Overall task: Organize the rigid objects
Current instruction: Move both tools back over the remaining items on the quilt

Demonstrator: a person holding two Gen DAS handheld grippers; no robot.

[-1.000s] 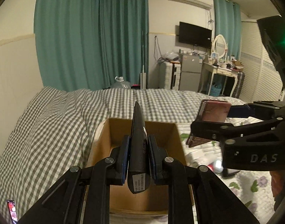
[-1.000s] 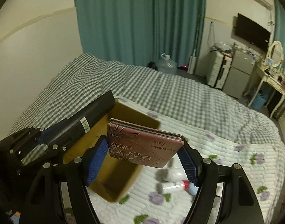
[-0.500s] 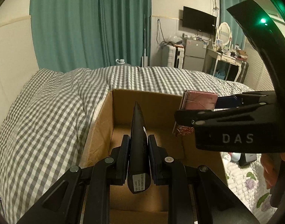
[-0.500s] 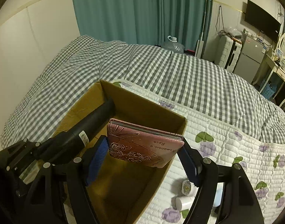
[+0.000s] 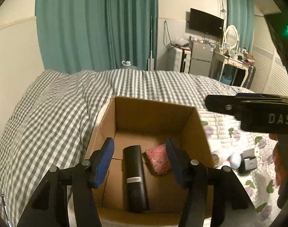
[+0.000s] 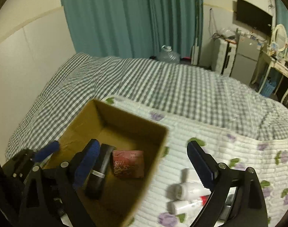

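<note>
An open cardboard box (image 5: 155, 107) sits on the bed; it also shows in the right wrist view (image 6: 155, 151). A black tube-shaped object (image 5: 135, 177) lies on the box floor, and a pink embossed case (image 5: 159, 159) lies beside it. Both show in the right wrist view, the black tube (image 6: 99, 172) and the pink case (image 6: 128, 163). My left gripper (image 5: 141, 162) is open and empty above the box. My right gripper (image 6: 144, 162) is open and empty over the box's right wall. The right gripper's body (image 5: 257, 111) shows at right in the left wrist view.
White bottles (image 6: 189, 189) and a small grey box (image 5: 248, 160) lie on the floral quilt (image 6: 238, 151) right of the cardboard box. A checked blanket (image 5: 49, 113) covers the bed's left and far side. Curtains, fridge and dresser stand beyond the bed.
Both grippers have opened. The black tube and the pink case dropped from the jaws and now lie on the box floor. The right gripper has drawn up and to the right.
</note>
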